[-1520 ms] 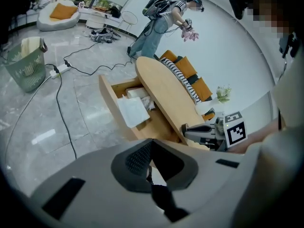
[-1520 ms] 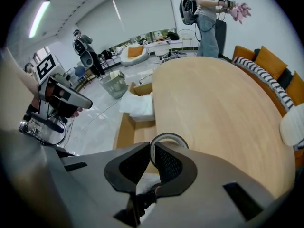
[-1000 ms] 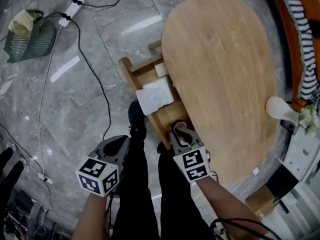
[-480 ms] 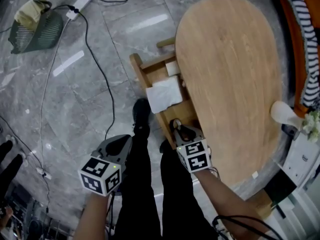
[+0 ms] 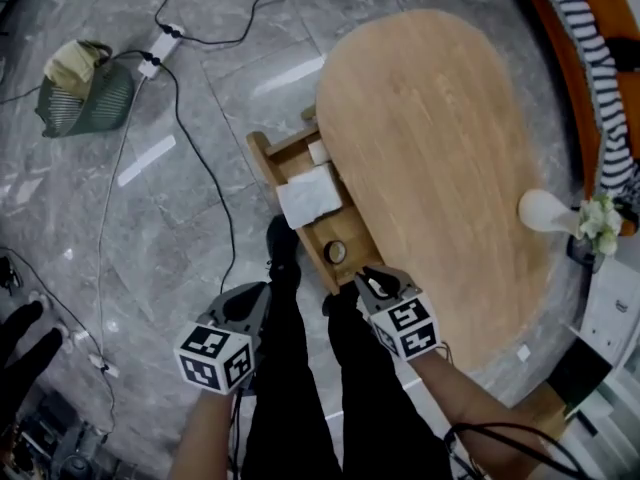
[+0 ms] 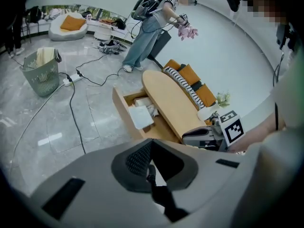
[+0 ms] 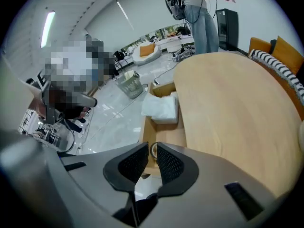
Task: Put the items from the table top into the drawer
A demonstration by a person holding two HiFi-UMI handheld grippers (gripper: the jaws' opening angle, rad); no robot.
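Note:
The wooden drawer stands pulled out from the left side of the oval wooden table. In it lie a small white box, a folded white cloth and a dark tape roll. My right gripper hangs just above and short of the drawer's near end, its jaws closing with nothing between them. In the right gripper view the tape roll shows through the gap of that gripper. My left gripper is shut and empty over the floor, left of my legs.
A green basket and a power strip with cables lie on the grey floor at the left. A white vase with flowers stands at the table's right edge, by a striped cushion. A person stands far off.
The right gripper let go of the tape roll, which now lies in the drawer, and drew back up toward me. The left gripper rose a little.

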